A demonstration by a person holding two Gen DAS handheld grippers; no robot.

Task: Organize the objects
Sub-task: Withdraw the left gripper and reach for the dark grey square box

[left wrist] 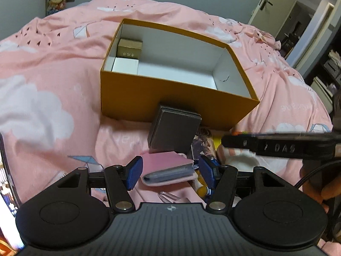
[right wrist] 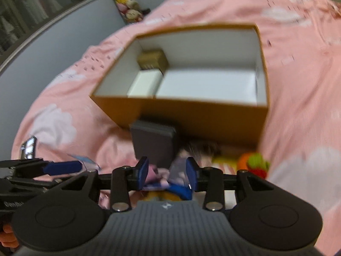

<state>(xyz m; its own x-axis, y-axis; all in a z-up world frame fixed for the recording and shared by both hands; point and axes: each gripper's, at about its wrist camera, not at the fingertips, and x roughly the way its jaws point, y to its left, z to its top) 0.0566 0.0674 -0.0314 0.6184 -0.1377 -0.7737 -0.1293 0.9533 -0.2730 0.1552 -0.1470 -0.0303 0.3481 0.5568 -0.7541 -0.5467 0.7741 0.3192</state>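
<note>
An open orange box sat on a pink bedspread, with a gold box and a white box already inside at its left end; the rest of its floor was bare. A dark grey box leaned against the orange box's near wall, and a pink card holder lay in front of it among a loose heap of small things.

The left gripper was spread wide, its blue pads on either side of the card holder but not visibly touching it — released, holding nothing. The right gripper hung over a purple-and-blue item in the same heap; heavy blur made it impossible to tell whether its jaws gripped that item or merely straddled it. A strawberry-like toy lay just to its right.

Likely hazards, as judged from this view:
- The two grippers worked close together over one heap — a collision or a nudged neighbour seemed possible.
- The card holder was thin and lay flat on soft cloth; closing pads could have slid over it or pinched the bedspread instead.
- The grey box rested tilted, so a bump might have toppled it onto the heap.
</note>
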